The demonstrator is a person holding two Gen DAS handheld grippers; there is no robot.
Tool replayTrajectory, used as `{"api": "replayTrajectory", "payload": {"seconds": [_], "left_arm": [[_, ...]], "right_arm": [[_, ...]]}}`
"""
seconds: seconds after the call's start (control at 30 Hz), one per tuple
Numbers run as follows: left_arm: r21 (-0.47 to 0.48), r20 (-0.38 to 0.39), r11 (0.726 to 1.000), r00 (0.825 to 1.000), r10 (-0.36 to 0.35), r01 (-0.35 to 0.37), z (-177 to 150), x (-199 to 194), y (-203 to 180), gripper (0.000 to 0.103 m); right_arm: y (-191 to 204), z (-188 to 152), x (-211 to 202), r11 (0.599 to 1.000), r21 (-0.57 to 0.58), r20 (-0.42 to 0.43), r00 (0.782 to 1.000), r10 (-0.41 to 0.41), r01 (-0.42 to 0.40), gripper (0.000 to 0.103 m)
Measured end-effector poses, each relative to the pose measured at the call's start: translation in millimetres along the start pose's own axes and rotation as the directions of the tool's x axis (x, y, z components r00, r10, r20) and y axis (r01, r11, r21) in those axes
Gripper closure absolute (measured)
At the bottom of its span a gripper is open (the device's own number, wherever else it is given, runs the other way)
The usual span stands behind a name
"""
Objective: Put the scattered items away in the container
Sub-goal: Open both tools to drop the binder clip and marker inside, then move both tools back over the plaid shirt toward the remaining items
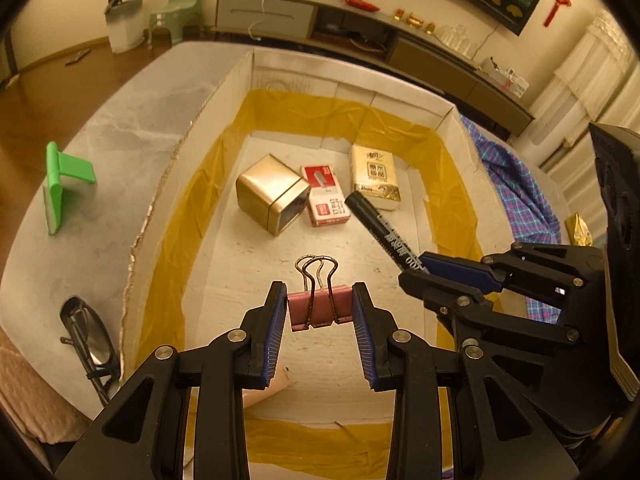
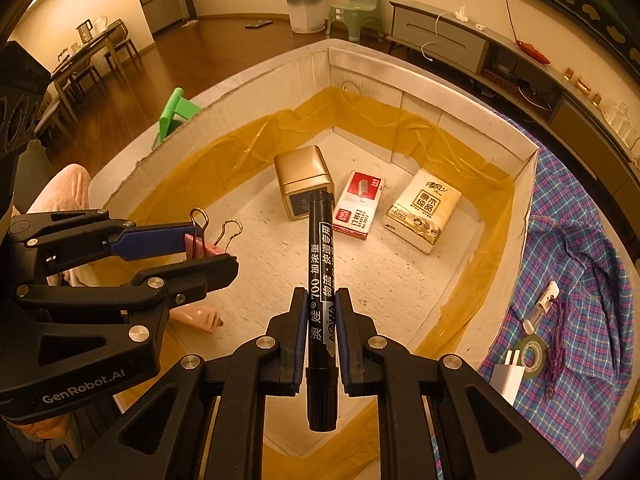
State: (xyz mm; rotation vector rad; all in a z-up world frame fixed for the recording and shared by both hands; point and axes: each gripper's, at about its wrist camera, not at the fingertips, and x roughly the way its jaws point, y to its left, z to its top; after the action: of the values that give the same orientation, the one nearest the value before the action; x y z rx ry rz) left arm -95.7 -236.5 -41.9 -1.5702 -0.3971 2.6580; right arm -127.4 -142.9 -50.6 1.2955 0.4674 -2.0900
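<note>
My left gripper [image 1: 320, 304] is shut on a pink binder clip [image 1: 318, 309] and holds it above the floor of the white cardboard box [image 1: 188, 136]. My right gripper [image 2: 321, 300] is shut on a black marker [image 2: 320, 280], also over the box [image 2: 524, 184]. The marker [image 1: 380, 232] and right gripper [image 1: 416, 270] show at the right of the left wrist view. The clip [image 2: 204, 246] and left gripper [image 2: 210, 250] show at the left of the right wrist view. Inside the box lie a gold tin [image 1: 272, 196], a red staples box [image 1: 326, 196] and a tissue pack [image 1: 374, 178].
A green stand [image 1: 64, 184] and glasses [image 1: 88, 340] lie on the table left of the box. On the plaid cloth [image 2: 580, 280] to its right lie a tape roll [image 2: 530, 350], a white charger [image 2: 508, 374], a small tube [image 2: 542, 304] and purple thread [image 2: 558, 336]. A pink item [image 2: 200, 316] lies inside the box's near end.
</note>
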Motion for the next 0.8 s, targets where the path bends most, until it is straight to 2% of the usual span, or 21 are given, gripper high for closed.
{"api": "replayTrajectory", "payload": {"seconds": [0.13,0.23,0.37,0.8], "left_arm": [[-0.032,-0.022,0.999,1.0,0.01,-0.01,1.9,5.3,4.8,0.067],[-0.045,-0.022,0.999,0.999,0.024,-0.025,2.4,5.0,8.1,0.062],[-0.049,-0.016,0.998,0.999,0.031,-0.032,2.5,0.9,11.4,0.061],[0.014,0.012,0.997,0.997,0.08,-0.08,-12.1,-22.7,-7.4,0.061]], "right_arm": [[-2.4,1.6,2.6,1.0,0.019,-0.009,1.0,0.0,0.0,0.087],[-4.6,-0.4,1.6,0.999,0.033,-0.004,1.0,0.007,-0.007,0.086],[-4.9,-3.5,-2.1,0.999,0.038,0.008,1.0,0.012,-0.013,0.083],[5.9,-19.2,-24.0,0.999,0.009,0.029,0.998,0.051,-0.051,0.083]]}}
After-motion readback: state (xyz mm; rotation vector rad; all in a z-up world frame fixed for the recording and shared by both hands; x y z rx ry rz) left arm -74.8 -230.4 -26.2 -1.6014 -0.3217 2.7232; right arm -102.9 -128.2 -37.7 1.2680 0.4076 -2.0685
